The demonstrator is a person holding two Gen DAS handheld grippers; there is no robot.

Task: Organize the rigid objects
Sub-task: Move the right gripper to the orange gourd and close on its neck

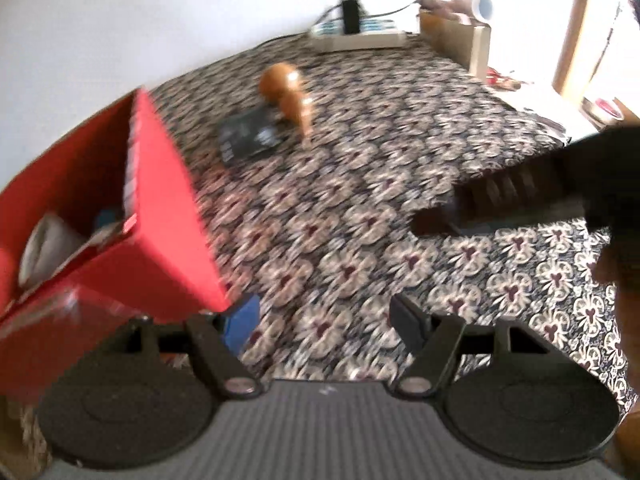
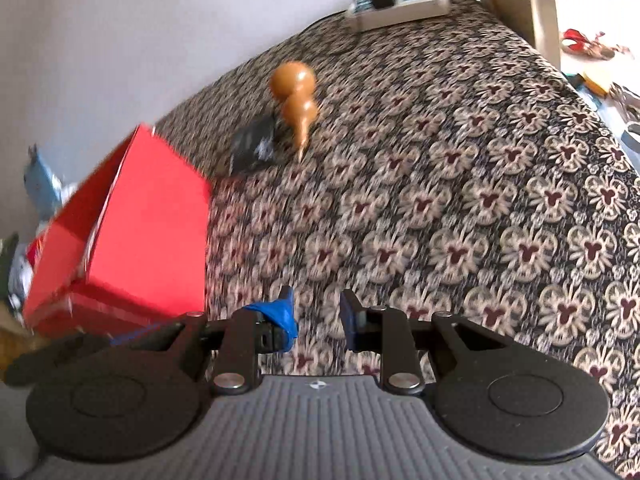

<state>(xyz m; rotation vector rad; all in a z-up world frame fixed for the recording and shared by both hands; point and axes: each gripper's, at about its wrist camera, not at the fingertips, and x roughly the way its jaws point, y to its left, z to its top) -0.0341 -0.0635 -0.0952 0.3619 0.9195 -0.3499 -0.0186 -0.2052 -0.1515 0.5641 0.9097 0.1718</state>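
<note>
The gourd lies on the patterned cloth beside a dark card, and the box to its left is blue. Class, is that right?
Not quite: the box is red, not blue, as the right wrist view shows. The gourd does lie on the patterned cloth beside the dark card.

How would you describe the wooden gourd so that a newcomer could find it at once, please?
Start at the patterned tablecloth and look past the tall red box toward the white power strip by the wall. Between them the wooden gourd lies on its side beside a flat dark packet. It alone is glossy orange-brown, two rounded bulbs tapering to a thin stem.
</note>
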